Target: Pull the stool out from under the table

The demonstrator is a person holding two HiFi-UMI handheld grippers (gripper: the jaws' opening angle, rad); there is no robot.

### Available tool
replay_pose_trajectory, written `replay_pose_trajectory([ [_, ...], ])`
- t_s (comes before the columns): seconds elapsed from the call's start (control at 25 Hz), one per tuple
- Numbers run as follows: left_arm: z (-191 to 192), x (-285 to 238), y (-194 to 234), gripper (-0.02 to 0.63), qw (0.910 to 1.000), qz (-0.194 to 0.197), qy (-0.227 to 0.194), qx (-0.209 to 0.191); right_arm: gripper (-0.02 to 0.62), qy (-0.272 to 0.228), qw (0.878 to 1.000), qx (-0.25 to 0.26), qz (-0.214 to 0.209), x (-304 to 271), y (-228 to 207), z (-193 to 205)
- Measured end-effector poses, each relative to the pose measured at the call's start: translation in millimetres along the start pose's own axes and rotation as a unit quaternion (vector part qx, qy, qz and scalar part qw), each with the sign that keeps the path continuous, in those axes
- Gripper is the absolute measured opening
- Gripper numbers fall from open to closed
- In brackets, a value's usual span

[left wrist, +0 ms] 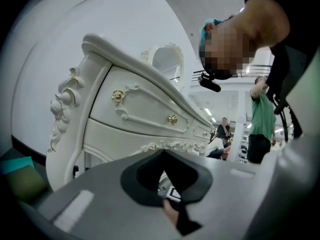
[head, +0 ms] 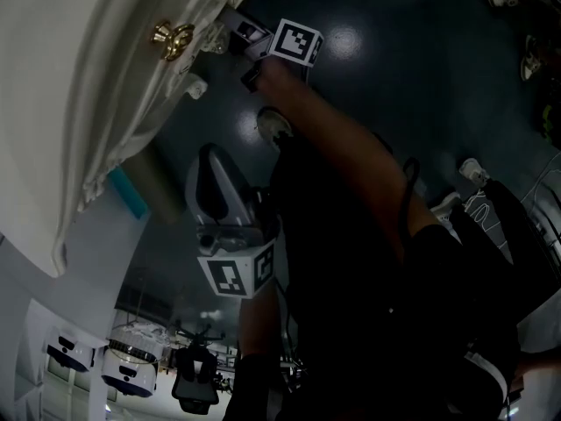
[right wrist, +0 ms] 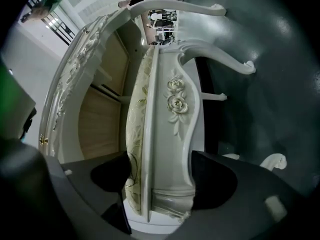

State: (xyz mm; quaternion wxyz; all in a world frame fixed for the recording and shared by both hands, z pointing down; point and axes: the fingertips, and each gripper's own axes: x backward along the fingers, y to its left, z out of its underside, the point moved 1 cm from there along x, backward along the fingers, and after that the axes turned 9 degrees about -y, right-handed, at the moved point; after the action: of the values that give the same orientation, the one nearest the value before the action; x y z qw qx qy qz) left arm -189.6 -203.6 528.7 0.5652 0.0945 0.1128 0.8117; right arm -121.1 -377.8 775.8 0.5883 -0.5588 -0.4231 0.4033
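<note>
The white carved stool [right wrist: 170,134] with rose reliefs and a pale cushion stands tucked under the white table [right wrist: 85,69], its curved legs [right wrist: 235,64] on the dark floor. My right gripper [right wrist: 160,179] has its black pads against both sides of the stool's seat edge, cushion on one side and carved rail on the other. In the head view this right gripper [head: 241,38] reaches under the table's edge [head: 88,77] near a gold knob [head: 171,35]. My left gripper [head: 215,169] hangs lower, away from the stool, jaws together and holding nothing. The left gripper [left wrist: 165,176] faces the table's drawers [left wrist: 140,109].
A teal and olive thing [head: 140,187] sits on the floor beside the table. Cables and small white objects [head: 473,172] lie on the dark floor at the right. People [left wrist: 260,119] stand in the bright room beyond the table.
</note>
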Motion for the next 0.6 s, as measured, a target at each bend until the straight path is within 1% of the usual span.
replay_pose_trajectory([
  [0.12, -2.4, 5.2, -6.3, 0.006, 1.0, -0.001, 0.005, 0.002, 0.37, 0.001, 1.0, 0.003, 0.015, 22.3, -8.7, -2.9],
  [0.24, -2.4, 13.2, -10.4, 0.006, 1.0, -0.001, 0.01, 0.001, 0.368, -0.003, 1.0, 0.001, 0.01, 43.2, -11.6, -3.9],
  [0.4, -8.6, 30.3, -25.0, 0.006, 0.9998, -0.001, 0.019, 0.001, 0.365, 0.006, 0.999, 0.038, 0.031, 82.6, -15.0, -7.1],
  [0.6, -15.1, 53.3, -46.5, 0.006, 0.9996, -0.006, 0.029, 0.001, 0.364, 0.003, 0.999, 0.032, 0.036, 129.7, -11.1, -10.1],
])
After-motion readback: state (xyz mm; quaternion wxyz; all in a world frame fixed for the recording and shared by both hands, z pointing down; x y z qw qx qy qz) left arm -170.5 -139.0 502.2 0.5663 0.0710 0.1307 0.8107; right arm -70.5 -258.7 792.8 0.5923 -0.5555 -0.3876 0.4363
